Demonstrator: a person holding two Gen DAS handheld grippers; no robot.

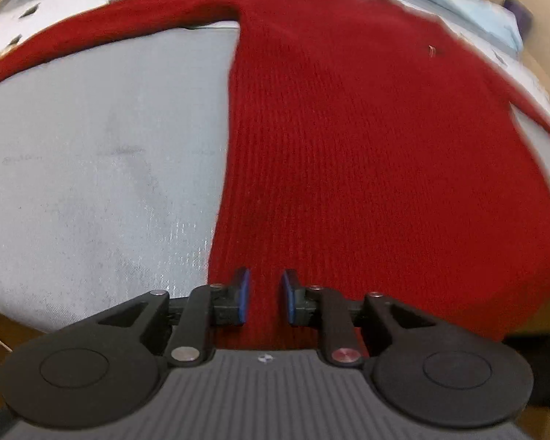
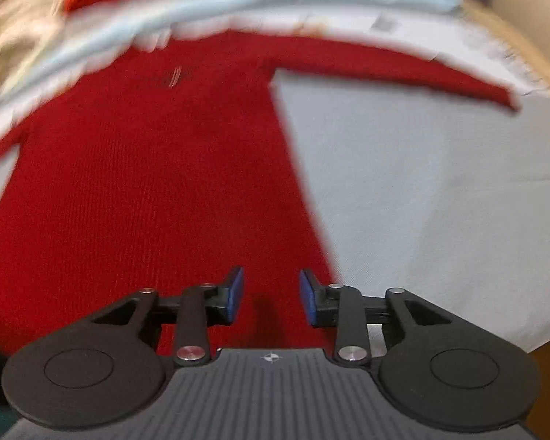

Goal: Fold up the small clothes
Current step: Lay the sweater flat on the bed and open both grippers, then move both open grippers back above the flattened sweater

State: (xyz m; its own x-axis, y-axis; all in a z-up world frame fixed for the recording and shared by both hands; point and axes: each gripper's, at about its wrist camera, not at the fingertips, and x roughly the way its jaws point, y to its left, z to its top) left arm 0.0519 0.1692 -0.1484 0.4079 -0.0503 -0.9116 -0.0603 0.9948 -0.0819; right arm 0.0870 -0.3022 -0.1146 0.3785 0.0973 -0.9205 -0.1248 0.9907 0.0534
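Sweater [image 1: 366, 154], red knit, lies flat on the grey worktop [image 1: 102, 168] with both sleeves spread toward the far edge, where light printed cloth [image 1: 476, 11] is heaped. Left gripper [image 1: 266, 299] sits over the hem at the near edge, fingers narrowly parted with knit showing between the blue pads. Right gripper [image 2: 271, 295] sits over the hem's opposite corner, fingers parted wider, gripping nothing.

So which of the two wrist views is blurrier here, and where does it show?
Right wrist view: heavy motion smear across the red sweater and the bedding behind it, gripper sharp. Left wrist view: knit ribs crisp near the gripper, only the far collar edge smeared; fisheye bending in both.
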